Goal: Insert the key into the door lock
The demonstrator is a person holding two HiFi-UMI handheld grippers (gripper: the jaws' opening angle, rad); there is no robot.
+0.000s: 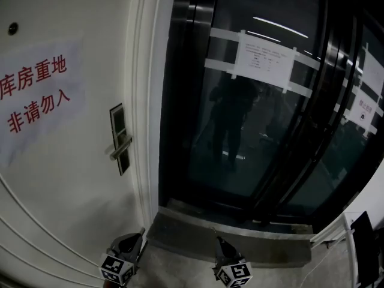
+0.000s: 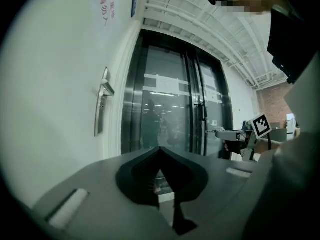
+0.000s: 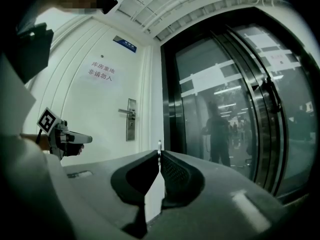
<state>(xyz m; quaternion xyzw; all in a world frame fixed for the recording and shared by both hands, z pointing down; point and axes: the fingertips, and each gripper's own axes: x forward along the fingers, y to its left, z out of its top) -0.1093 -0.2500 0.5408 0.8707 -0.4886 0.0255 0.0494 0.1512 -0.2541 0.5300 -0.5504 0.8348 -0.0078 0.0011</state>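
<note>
Right tool [image 3: 159,152] pinches the key [image 3: 159,144] by a sliver; well short of the lock [image 3: 131,120], it may twist and miss.

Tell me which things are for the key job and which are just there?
For the job:
key, in the right gripper's shut jaws
lock and handle
white door

Just there:
red sign
glass doors
taped notice
left gripper, jaws shut
</note>
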